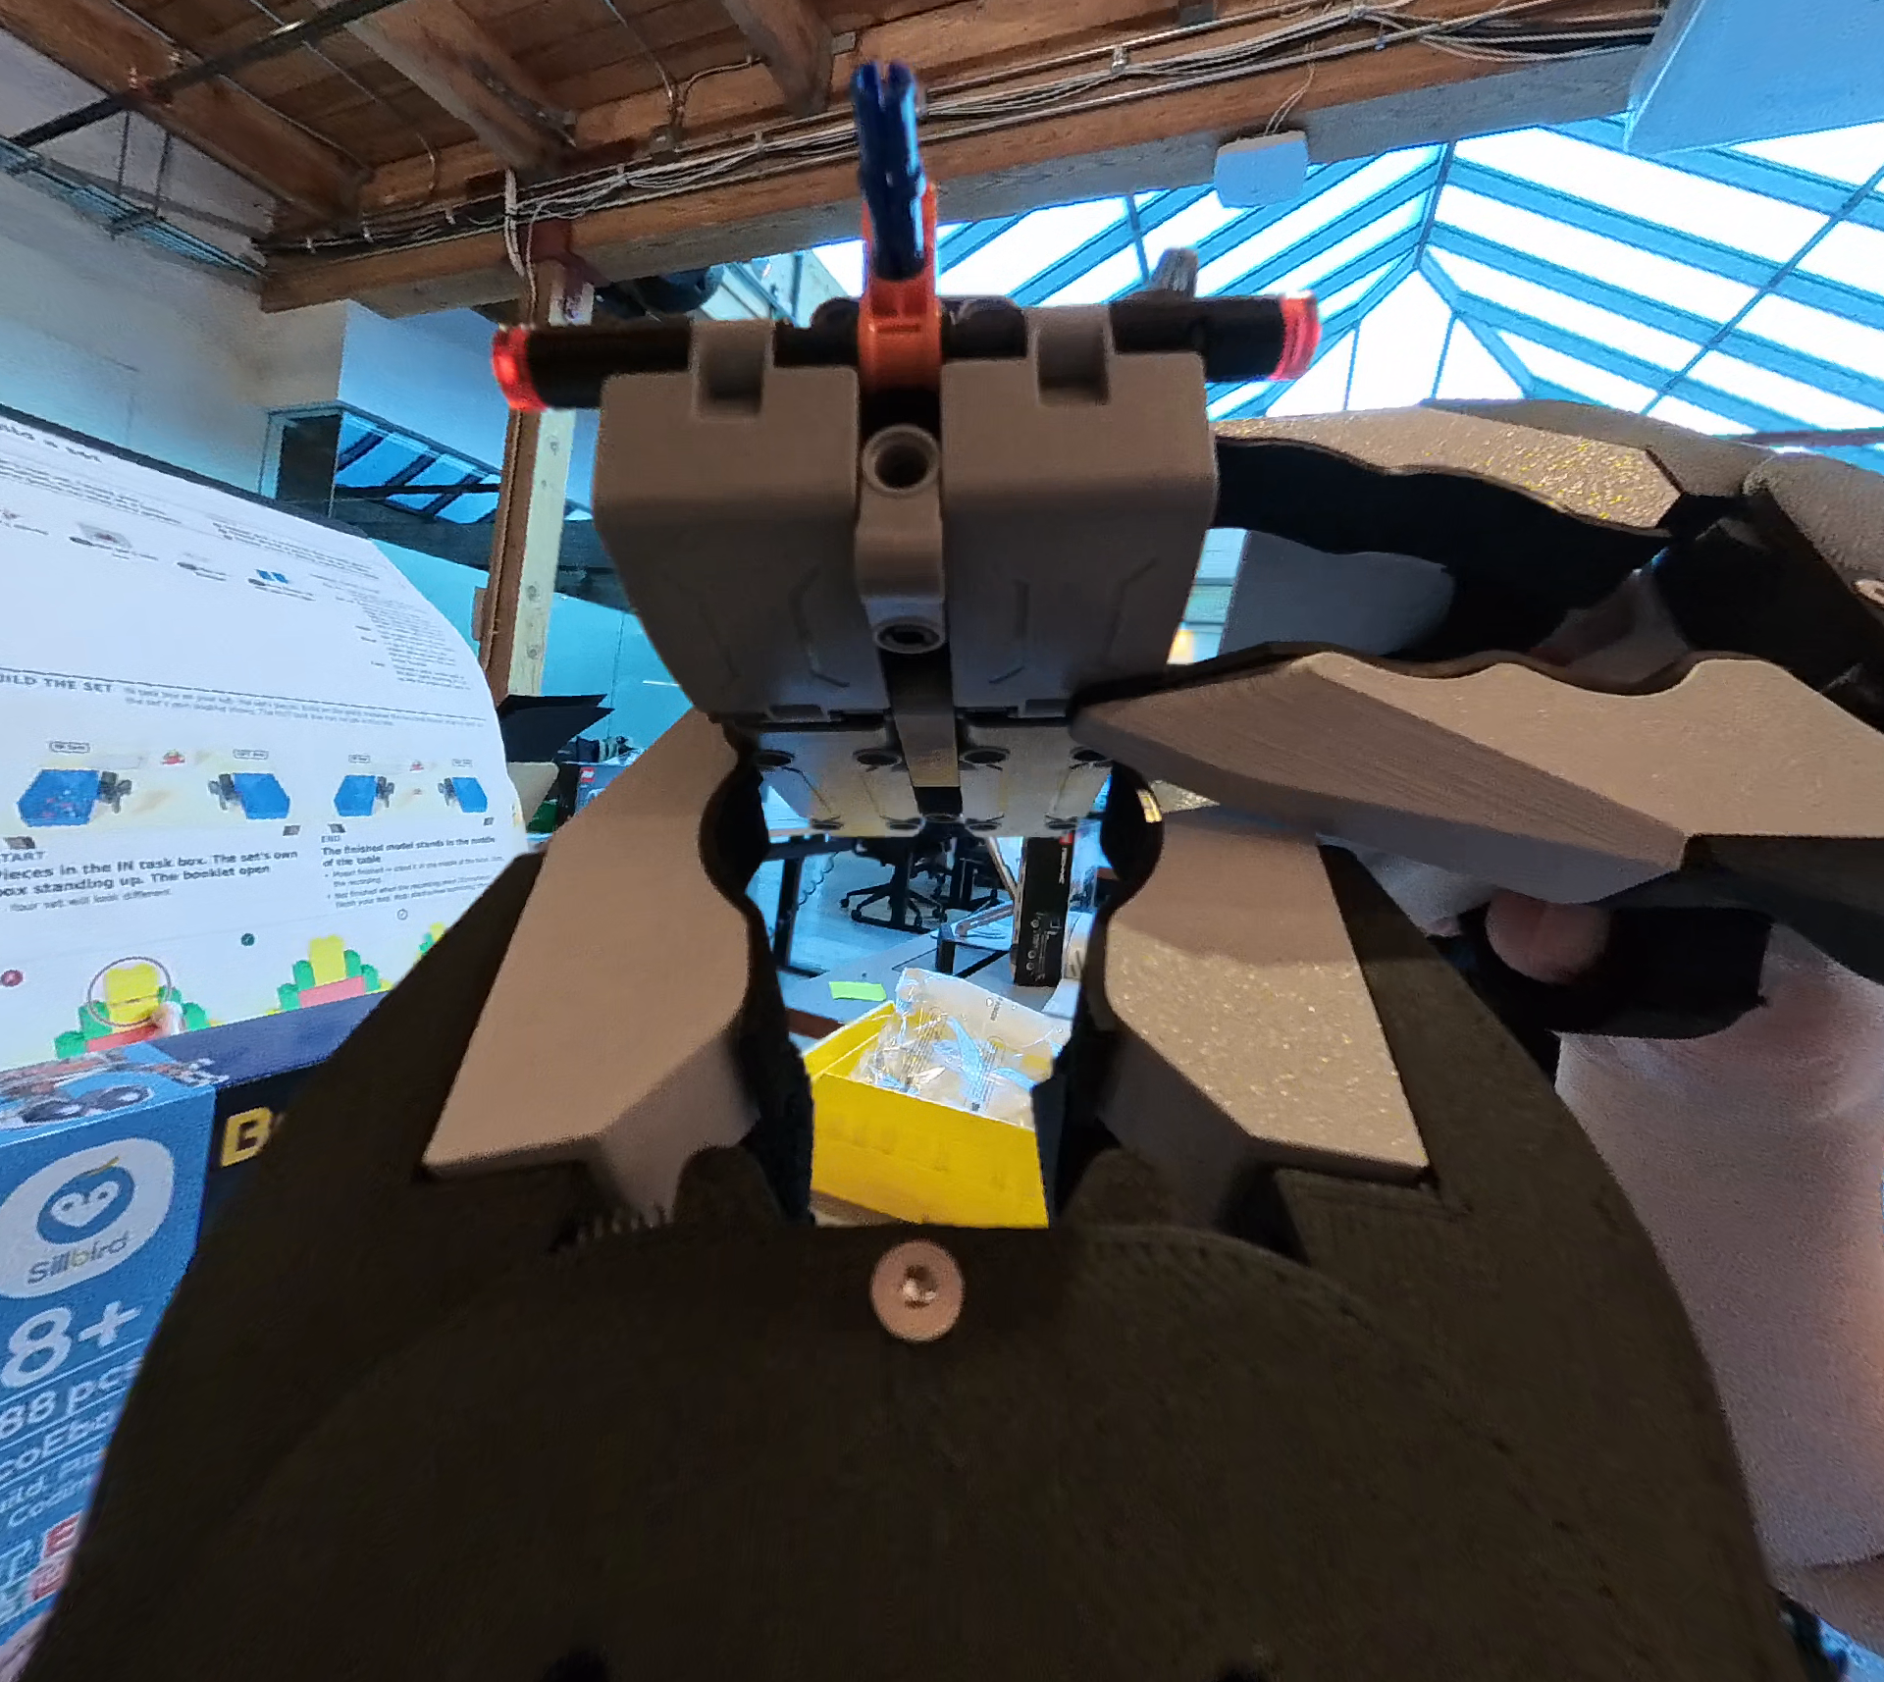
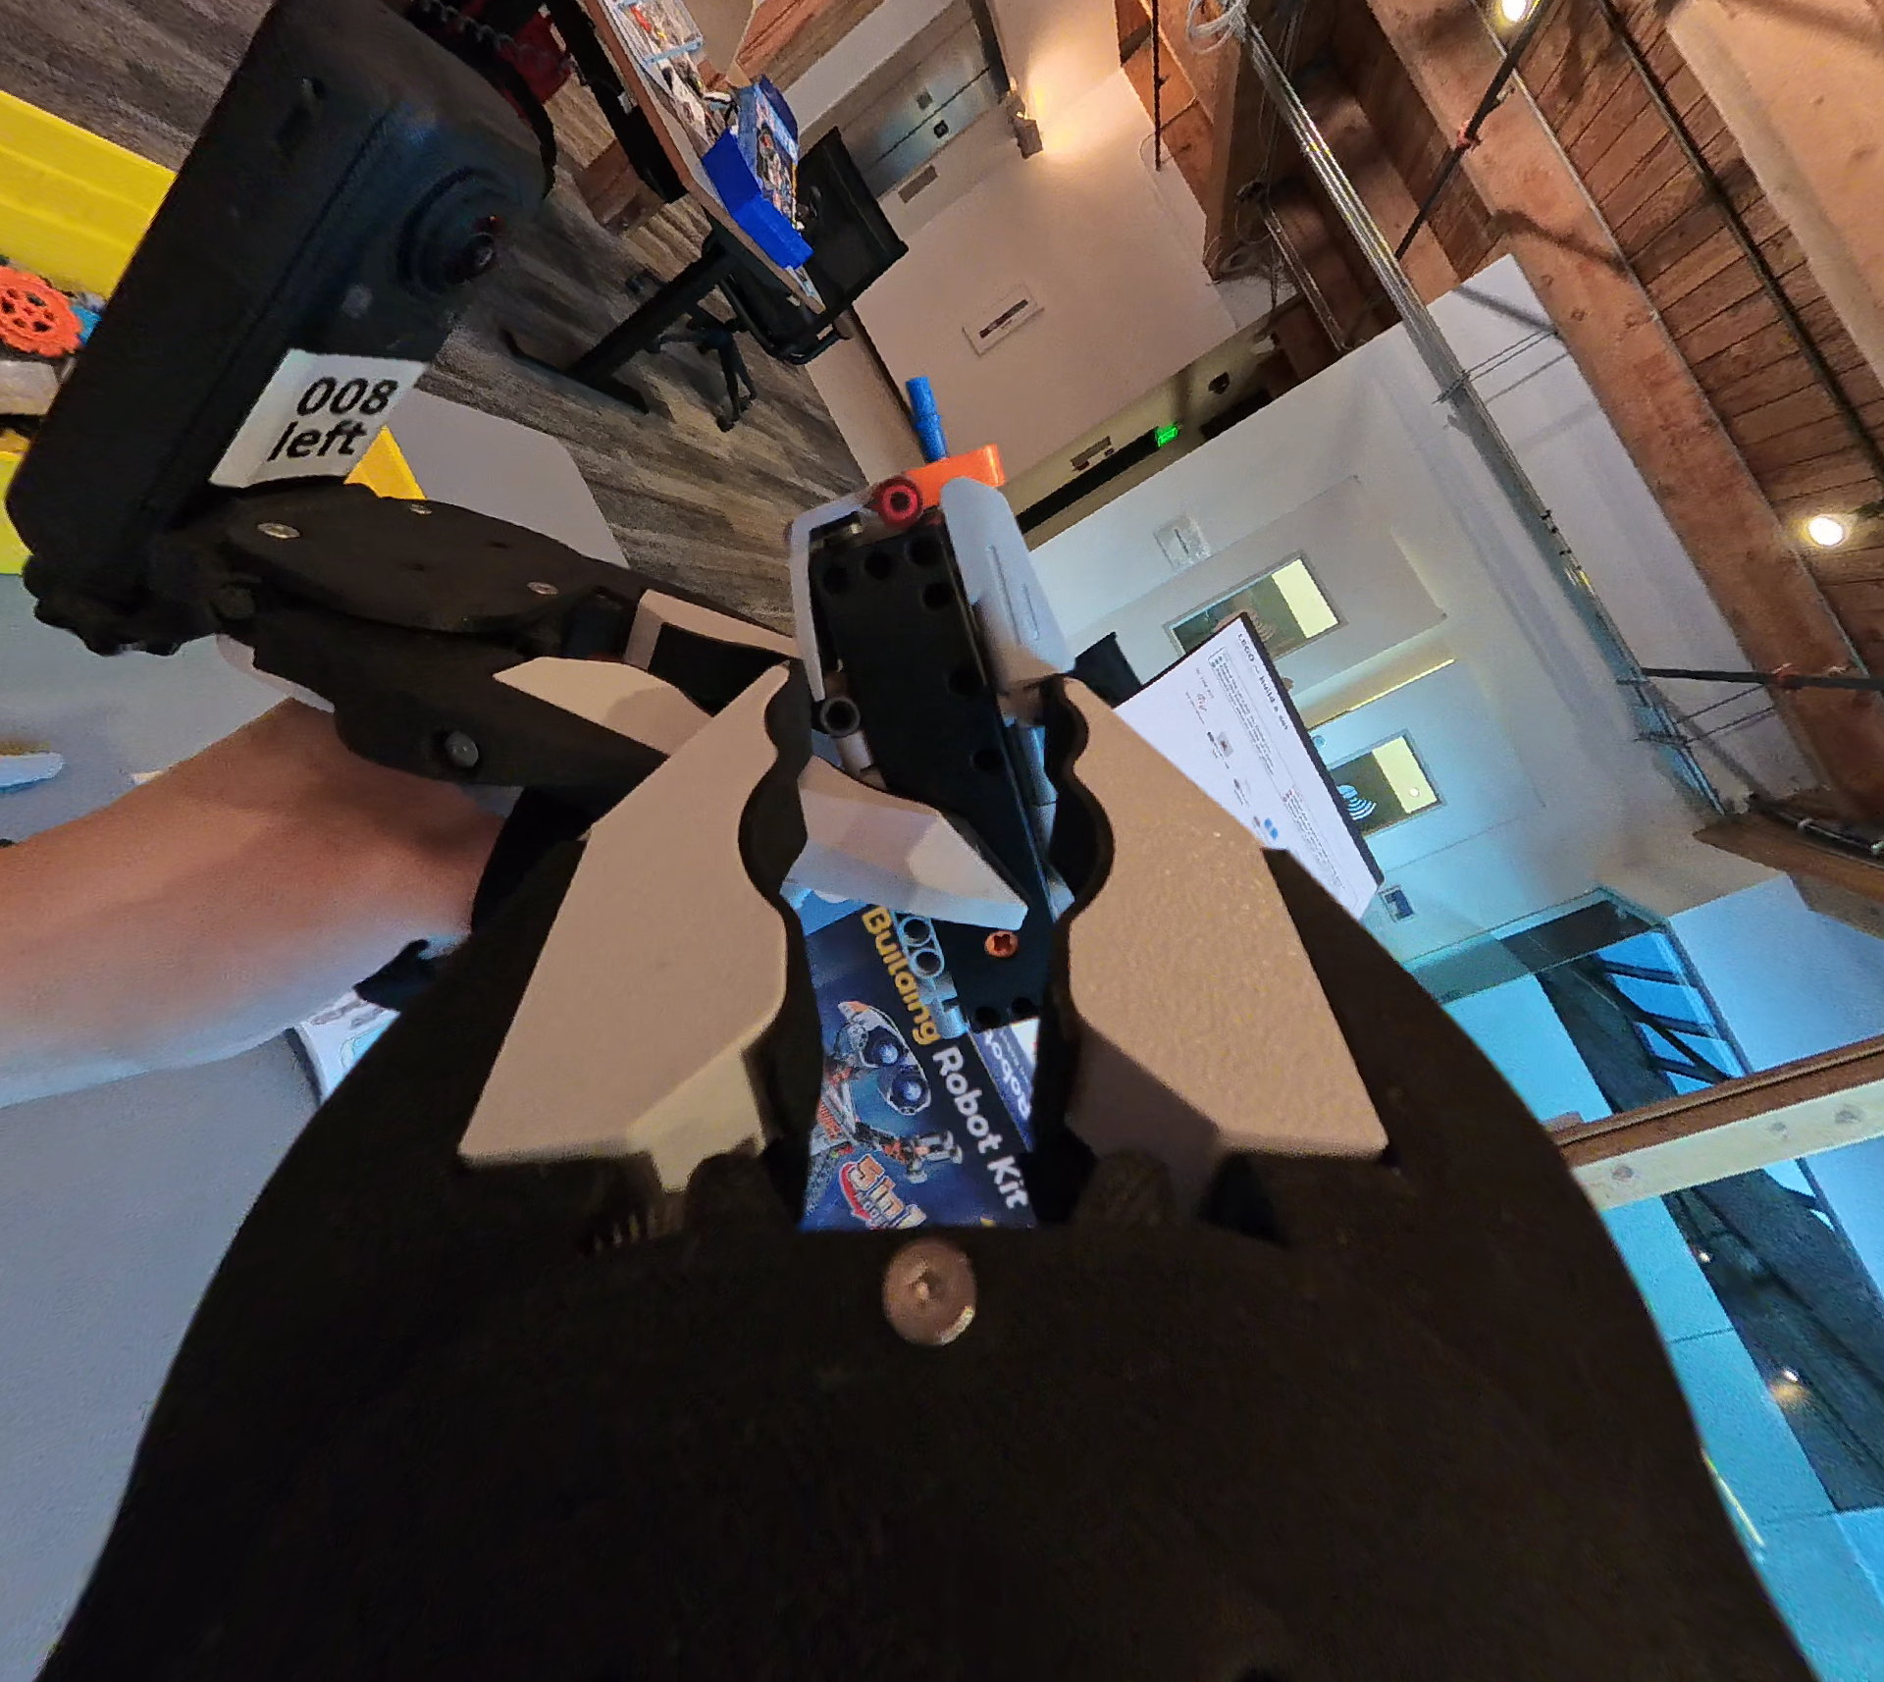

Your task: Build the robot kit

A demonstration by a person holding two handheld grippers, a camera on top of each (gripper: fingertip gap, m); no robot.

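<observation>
A brick assembly [image 1: 897, 552] of grey panels carries a black axle with red ends [image 1: 515, 364], an orange connector [image 1: 897, 328] and a blue pin [image 1: 885, 155] on top. My left gripper [image 1: 923, 777] is shut on its lower grey part and holds it up in the air. My right gripper [image 1: 1213, 583] comes in from the right and clamps the same assembly's side. In the right wrist view the assembly [image 2: 907, 644] shows its black holed beam between my right gripper's [image 2: 923, 695] fingers. The left gripper [image 2: 877, 777] reaches in from the left.
A printed instruction sheet [image 1: 234, 715] and a blue kit box [image 1: 92, 1276] stand at the left. A yellow bin [image 1: 918, 1144] with clear plastic bags lies below. The right wrist view shows the kit box [image 2: 918, 1093], an orange gear [image 2: 36, 318] and a person's forearm [image 2: 204, 899]. The left gripper's tips are roughly 5 cm from the right gripper's.
</observation>
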